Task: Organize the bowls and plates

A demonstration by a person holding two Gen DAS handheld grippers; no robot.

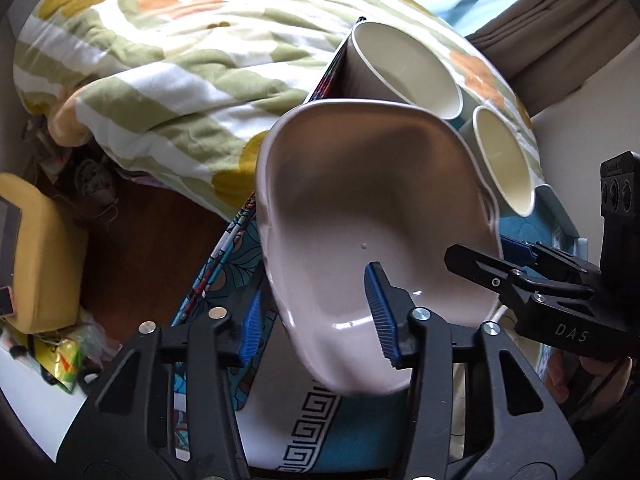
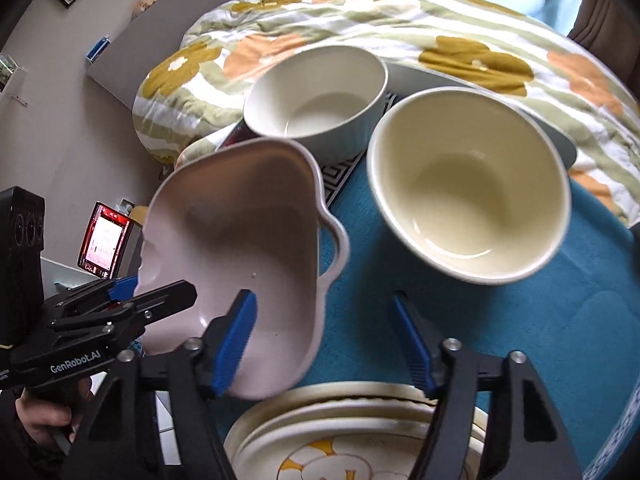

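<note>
A pale pink dish (image 1: 360, 200) (image 2: 240, 232) with small side handles sits between both grippers on the teal cloth (image 2: 520, 340). My left gripper (image 1: 314, 280) (image 2: 164, 286) is open astride its left wall, one blue pad inside the dish and one outside. My right gripper (image 2: 323, 296) (image 1: 476, 246) is open astride the opposite wall, its outer pad clear of the dish. A white bowl (image 2: 312, 112) (image 1: 404, 68) and a cream bowl (image 2: 468, 184) (image 1: 500, 156) stand beyond. A stack of plates (image 2: 280, 412) lies under the right gripper.
A flowered quilt (image 1: 160, 80) (image 2: 440, 32) is bunched up behind the bowls. A plate with a key-pattern border (image 1: 316, 420) lies below the left gripper. Left of the table's edge are wooden floor (image 1: 140, 248), a yellow cushion (image 1: 40, 256) and a lit screen (image 2: 104, 240).
</note>
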